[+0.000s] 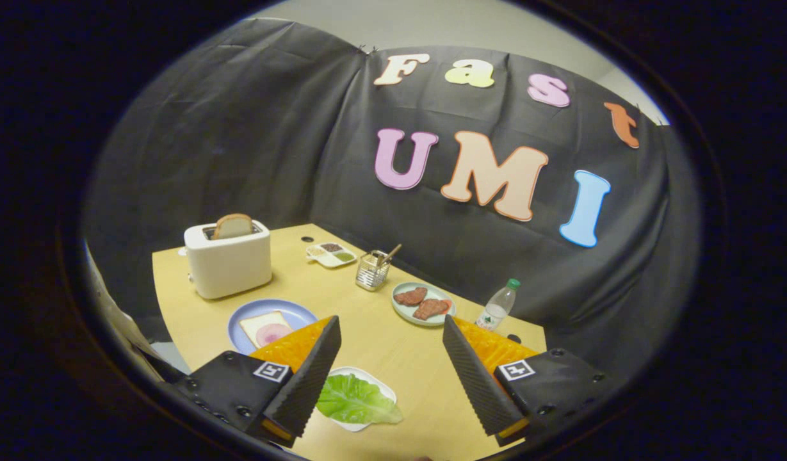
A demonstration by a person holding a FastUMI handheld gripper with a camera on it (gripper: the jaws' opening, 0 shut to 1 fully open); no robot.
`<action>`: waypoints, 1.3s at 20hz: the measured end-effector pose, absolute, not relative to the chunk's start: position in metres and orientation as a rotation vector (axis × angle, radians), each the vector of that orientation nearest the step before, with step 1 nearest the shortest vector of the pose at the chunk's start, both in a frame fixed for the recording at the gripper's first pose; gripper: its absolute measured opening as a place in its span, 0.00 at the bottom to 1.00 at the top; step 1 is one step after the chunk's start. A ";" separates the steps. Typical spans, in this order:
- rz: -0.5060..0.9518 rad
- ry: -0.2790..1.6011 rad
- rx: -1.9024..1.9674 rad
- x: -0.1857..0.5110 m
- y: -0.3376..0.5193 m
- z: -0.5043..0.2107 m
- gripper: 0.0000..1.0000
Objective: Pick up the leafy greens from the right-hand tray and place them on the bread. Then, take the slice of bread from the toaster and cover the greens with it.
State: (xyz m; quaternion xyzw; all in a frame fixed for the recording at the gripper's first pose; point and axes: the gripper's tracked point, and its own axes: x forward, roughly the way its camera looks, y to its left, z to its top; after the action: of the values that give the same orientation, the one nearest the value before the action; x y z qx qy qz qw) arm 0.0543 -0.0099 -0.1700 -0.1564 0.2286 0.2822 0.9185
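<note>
Jaws spread wide and empty above counter, leafy greens on white tray below left finger; bread on blue plate; second slice in toaster.

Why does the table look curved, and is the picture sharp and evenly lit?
In the gripper view the fisheye lens bows the table edges; the middle is sharp, with the toaster and water bottle crisp; soft overhead light leaves faint shadows; the lettuce leaf between the open gripper fingers looks slightly soft.
</note>
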 end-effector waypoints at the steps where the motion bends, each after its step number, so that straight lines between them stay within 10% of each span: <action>1: 0.598 0.486 -0.326 0.054 -0.010 -0.177 1.00; 26: 0.879 0.882 -0.471 0.025 -0.001 -0.348 1.00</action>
State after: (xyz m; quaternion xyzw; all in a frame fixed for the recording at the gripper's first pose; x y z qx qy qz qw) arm 0.0250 -0.0006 -0.3478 -0.2184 0.4092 0.4078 0.7865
